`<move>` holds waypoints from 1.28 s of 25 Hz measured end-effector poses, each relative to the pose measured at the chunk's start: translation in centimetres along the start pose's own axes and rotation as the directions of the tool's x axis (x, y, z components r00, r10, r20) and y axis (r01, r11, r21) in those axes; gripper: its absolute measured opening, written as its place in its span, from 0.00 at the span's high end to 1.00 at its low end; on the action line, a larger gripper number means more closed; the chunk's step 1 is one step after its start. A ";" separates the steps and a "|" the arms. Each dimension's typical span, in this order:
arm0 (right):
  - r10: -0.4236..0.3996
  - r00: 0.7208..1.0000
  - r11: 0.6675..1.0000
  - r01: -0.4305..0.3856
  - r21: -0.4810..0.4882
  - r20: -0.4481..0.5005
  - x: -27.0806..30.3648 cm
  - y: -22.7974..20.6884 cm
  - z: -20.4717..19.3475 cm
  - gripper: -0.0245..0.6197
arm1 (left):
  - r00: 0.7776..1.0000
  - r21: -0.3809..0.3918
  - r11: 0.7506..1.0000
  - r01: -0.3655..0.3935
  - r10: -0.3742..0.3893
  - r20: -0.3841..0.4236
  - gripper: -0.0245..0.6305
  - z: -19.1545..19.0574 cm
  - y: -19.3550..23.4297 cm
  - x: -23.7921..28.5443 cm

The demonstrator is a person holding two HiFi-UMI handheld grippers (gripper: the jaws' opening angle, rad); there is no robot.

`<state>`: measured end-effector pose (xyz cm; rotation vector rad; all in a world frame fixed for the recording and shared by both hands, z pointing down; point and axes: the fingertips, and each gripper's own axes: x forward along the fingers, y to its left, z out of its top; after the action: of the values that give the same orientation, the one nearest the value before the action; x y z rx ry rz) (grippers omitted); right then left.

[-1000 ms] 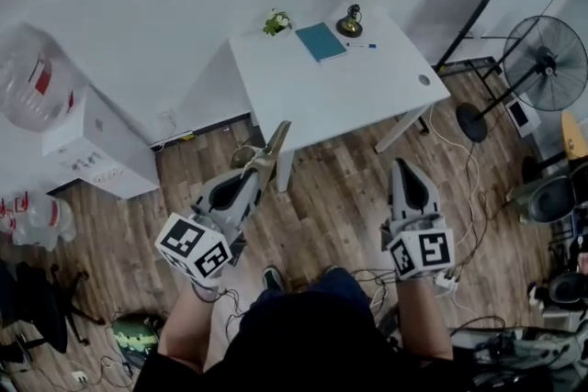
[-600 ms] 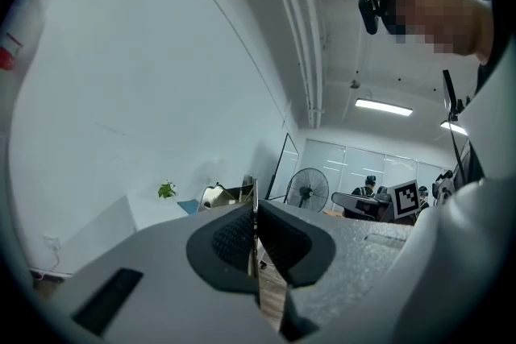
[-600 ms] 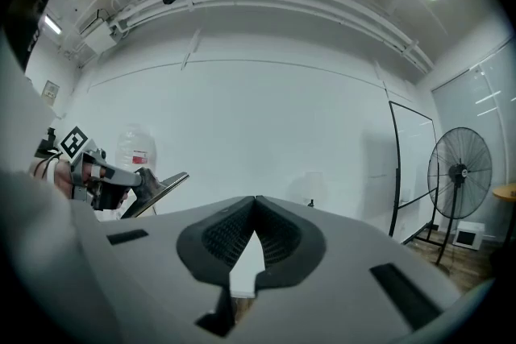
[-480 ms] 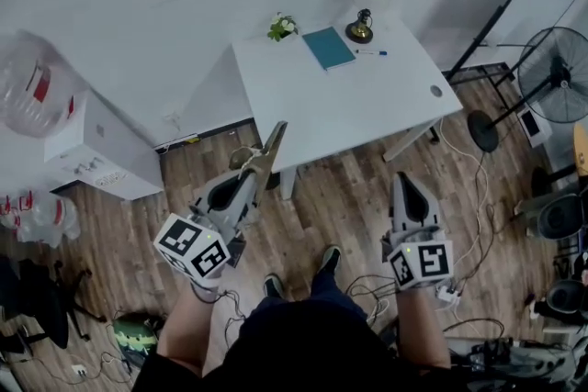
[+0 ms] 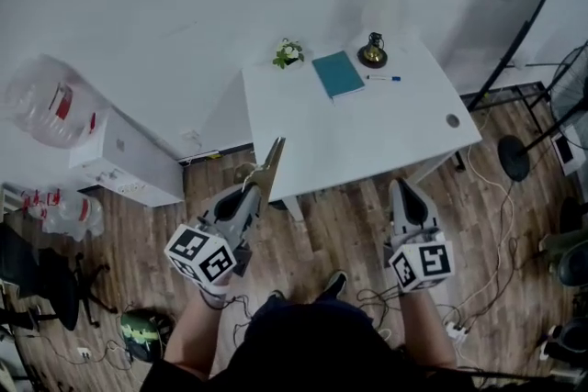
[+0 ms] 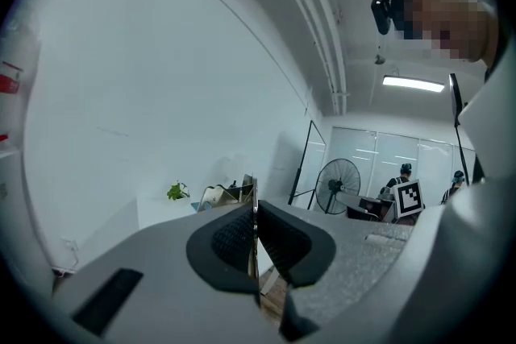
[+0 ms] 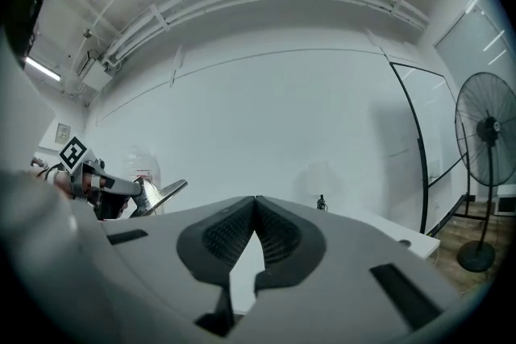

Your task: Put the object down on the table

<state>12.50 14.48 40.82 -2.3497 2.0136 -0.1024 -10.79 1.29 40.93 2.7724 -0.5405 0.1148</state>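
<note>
My left gripper (image 5: 256, 187) is shut on a thin flat tan object (image 5: 272, 162) that sticks out past its tips toward the white table (image 5: 367, 128). In the left gripper view the object (image 6: 249, 188) shows edge-on between the pressed pads. From the right gripper view it appears as a shiny flat piece (image 7: 166, 191). My right gripper (image 5: 402, 190) hovers over the wooden floor just short of the table's near edge, shut with nothing in it (image 7: 255, 202). Both grippers point level toward the table.
On the table's far side stand a small plant (image 5: 288, 52), a teal book (image 5: 338, 73), a dark lamp (image 5: 372, 52) and a pen (image 5: 383, 78). A white cabinet (image 5: 124, 162) and water bottles (image 5: 50, 101) are left. A fan stand (image 5: 514, 159) and cables are right.
Both grippers have moved forward toward the table, which now lies closer to their tips. The left gripper still holds the flat object; the right stays shut.
</note>
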 end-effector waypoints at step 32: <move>0.018 0.994 0.997 -0.026 -0.069 -0.107 18.8 -7.7 -0.7 0.95 | 0.982 -0.458 0.872 -0.172 0.189 -0.009 0.95 -5.7 20.9 16.7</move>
<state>22.92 -2.95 42.46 -2.4117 2.1241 -0.1623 -3.34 -21.17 54.66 2.2645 -0.7307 -0.0211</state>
